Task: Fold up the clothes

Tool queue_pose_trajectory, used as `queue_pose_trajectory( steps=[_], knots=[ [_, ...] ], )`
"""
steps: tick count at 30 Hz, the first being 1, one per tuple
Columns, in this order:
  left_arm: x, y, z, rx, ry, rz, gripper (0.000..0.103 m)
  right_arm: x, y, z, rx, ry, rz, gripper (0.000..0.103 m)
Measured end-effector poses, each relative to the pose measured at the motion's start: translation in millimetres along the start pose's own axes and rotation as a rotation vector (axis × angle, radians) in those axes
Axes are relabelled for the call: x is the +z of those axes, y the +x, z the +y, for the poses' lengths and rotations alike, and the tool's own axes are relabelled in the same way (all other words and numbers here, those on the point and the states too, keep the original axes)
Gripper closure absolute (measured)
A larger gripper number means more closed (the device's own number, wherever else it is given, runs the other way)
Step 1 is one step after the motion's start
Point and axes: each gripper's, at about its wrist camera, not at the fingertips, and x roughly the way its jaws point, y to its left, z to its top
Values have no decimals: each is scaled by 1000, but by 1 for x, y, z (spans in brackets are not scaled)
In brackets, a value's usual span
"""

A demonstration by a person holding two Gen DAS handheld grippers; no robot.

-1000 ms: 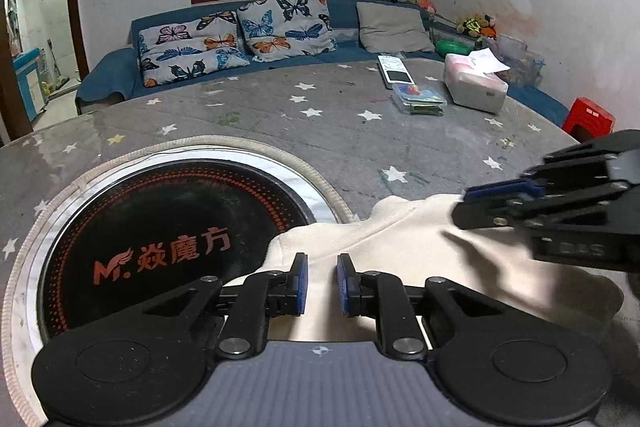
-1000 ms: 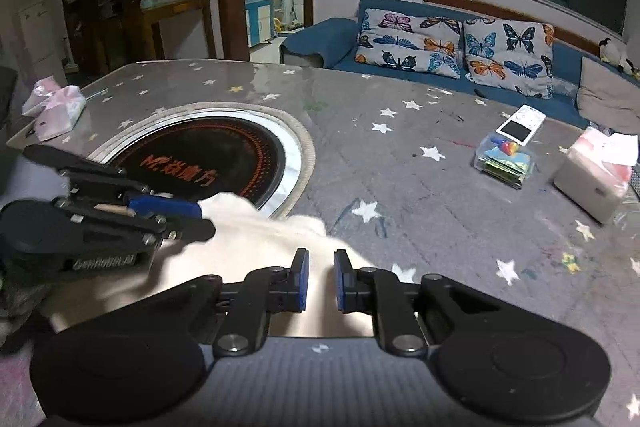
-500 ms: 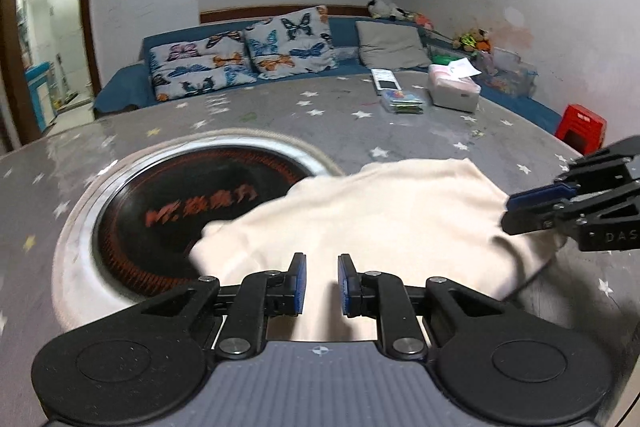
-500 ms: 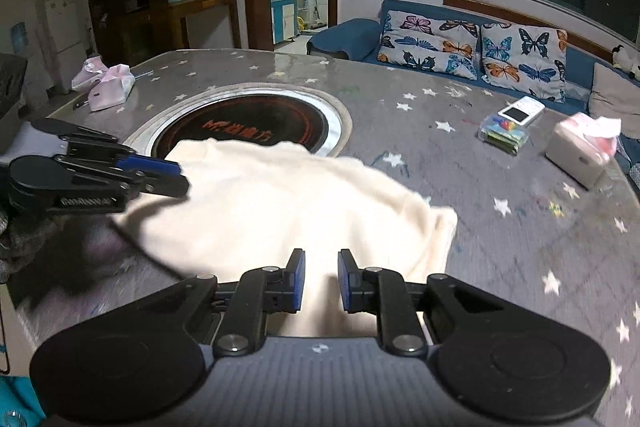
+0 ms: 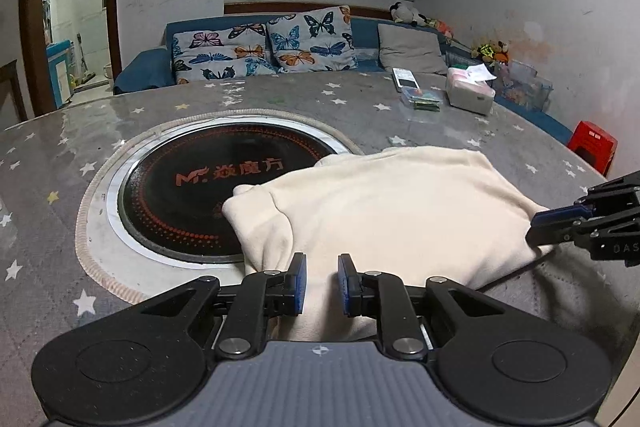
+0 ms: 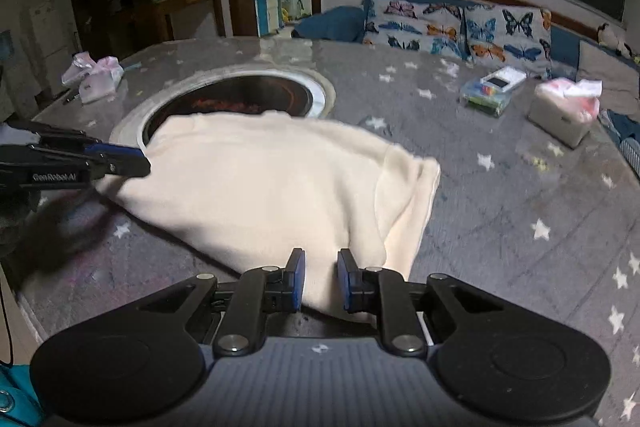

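Observation:
A cream garment (image 5: 400,203) lies spread on the grey star-patterned table (image 5: 360,107), its far left part overlapping the round black cooktop (image 5: 180,187). My left gripper (image 5: 320,267) is shut on the garment's near edge, with cloth running between its blue pads. At the right of the left wrist view, my right gripper (image 5: 538,227) pinches the garment's right corner. The right wrist view shows my right gripper (image 6: 320,263) shut on the near hem of the garment (image 6: 260,179). In that same view my left gripper (image 6: 140,163) holds the left corner.
A tissue box (image 5: 468,93), a clear plastic box (image 5: 422,97) and a white handset (image 5: 404,79) sit at the table's far right. A pink-bowed bag (image 6: 96,77) lies at the far left. A red stool (image 5: 592,143) stands beyond the right edge, with a sofa (image 5: 280,47) behind.
Both grippers have drawn back toward the table's near edge with the garment in them. The cloth, bunched a second ago, now lies stretched out wide and flat.

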Motion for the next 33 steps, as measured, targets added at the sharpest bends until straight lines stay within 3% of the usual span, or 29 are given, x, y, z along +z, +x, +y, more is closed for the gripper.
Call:
queue_pose_trajectory(
  steps=[4,13,18,25,28,33],
  knots=[
    [-2,3,3,10,-9,5,84,7,1,-1,0,7,-30,85],
    [4,-2,11,11,-50,-6,84,6,12,-5,5,25,-10,85],
    [10,6,22,14,-104,-2,84,9,11,-2,10,26,-27,80],
    [16,19,50,50,-260,14,84,8,16,-2,12,35,-19,79],
    [17,25,55,37,-283,23,84,8,17,-2,13,33,-16,79],
    [16,29,55,39,-270,12,98,8,18,-1,12,30,-10,78]
  ],
)
